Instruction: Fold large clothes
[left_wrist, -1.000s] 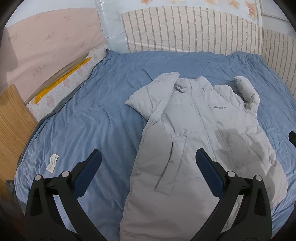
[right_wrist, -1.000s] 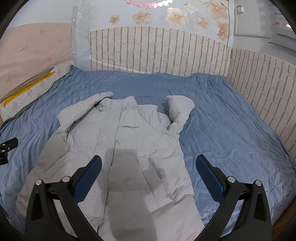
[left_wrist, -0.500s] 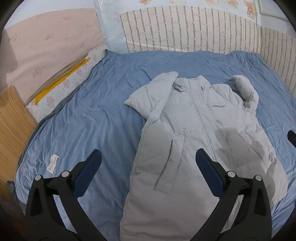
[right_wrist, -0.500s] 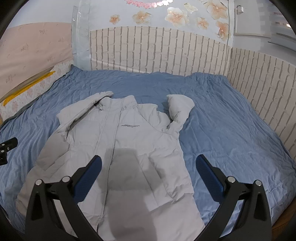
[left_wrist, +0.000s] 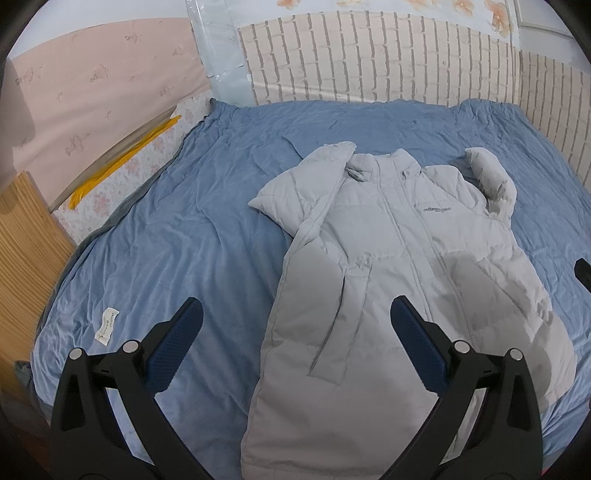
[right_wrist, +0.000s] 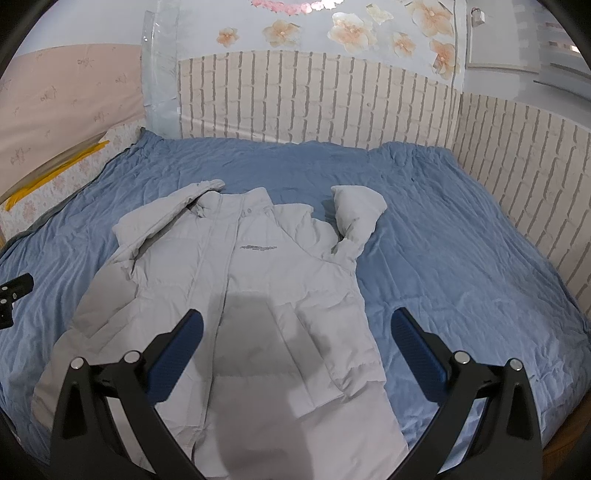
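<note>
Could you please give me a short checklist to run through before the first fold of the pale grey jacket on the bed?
1. Left hand-held gripper open and empty: ok.
2. Right hand-held gripper open and empty: ok.
3. Pale grey padded jacket lies front up, closed, collar toward the brick-pattern wall: ok.
4. Sleeves spread flat: not ok. The sleeve on the right is bent upward and the sleeve on the left is doubled over the shoulder.
5. Free blue bedsheet around the jacket: ok on both sides and beyond the collar.
6. Hem fully on the bed: cannot tell; the grippers hide it.
</note>
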